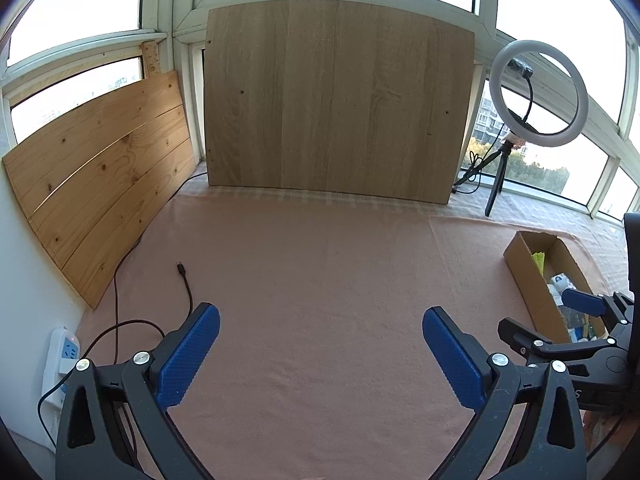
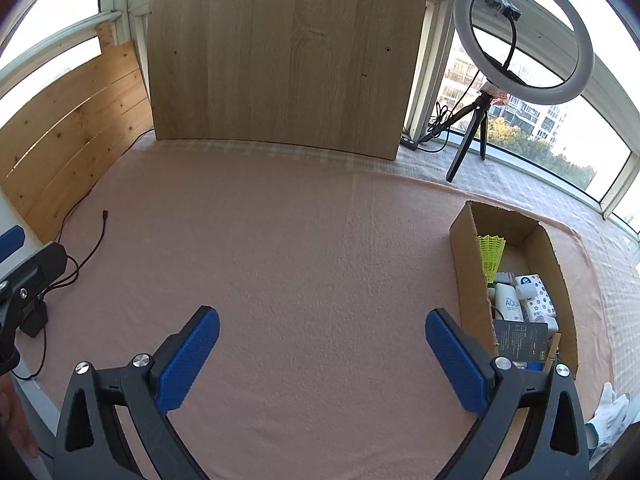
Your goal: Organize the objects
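A cardboard box (image 2: 464, 264) lies on the pink cloth at the right, holding a yellow shuttlecock (image 2: 491, 254), a white AQUA bottle (image 2: 508, 302), a patterned tissue pack (image 2: 538, 294), a dark card (image 2: 520, 338) and other small items. In the left wrist view the same box (image 1: 528, 280) sits at the far right. My right gripper (image 2: 322, 330) hovers open over the cloth just left of the box, nothing between its blue pads. My left gripper (image 1: 320, 330) is open too, over bare cloth. The right gripper (image 1: 568, 320) shows beside the box in the left wrist view.
A wood-grain board (image 2: 280, 48) leans upright at the back, pine planks (image 1: 100, 184) along the left. A ring light on a tripod (image 2: 520, 36) stands back right. A dark cable (image 1: 186, 284) and a power strip (image 1: 64, 356) lie left. A white glove (image 2: 608, 416) lies at lower right.
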Tool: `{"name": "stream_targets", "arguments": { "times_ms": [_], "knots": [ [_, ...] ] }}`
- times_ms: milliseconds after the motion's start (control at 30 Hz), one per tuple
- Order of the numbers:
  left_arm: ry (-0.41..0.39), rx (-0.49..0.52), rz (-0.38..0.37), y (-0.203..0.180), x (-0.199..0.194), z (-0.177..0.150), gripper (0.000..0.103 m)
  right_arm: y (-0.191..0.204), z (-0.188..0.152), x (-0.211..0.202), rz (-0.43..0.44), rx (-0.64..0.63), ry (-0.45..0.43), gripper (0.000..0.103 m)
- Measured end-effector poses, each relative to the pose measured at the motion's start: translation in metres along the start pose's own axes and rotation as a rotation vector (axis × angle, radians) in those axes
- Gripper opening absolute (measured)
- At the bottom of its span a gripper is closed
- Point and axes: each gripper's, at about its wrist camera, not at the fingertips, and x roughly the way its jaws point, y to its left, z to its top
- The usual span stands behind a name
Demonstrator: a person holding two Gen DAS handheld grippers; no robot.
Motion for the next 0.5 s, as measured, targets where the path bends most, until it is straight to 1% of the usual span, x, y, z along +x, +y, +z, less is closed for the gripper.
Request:
{"name": "stream_targets", "arguments": {
  "times_ms": [267, 500],
  "knots": [
    [0.008, 0.035, 0.002, -0.01, 0.0, -0.005, 0.103, -0.004, -0.006, -0.003, -0.003, 0.006, 0.006, 0.102],
    [0.017, 0.039, 0.009, -0.012, -0.003, -0.008, 0.103, -0.007, -0.012, -0.007, -0.003, 0.016, 0.009, 0.102]
  ]
}}
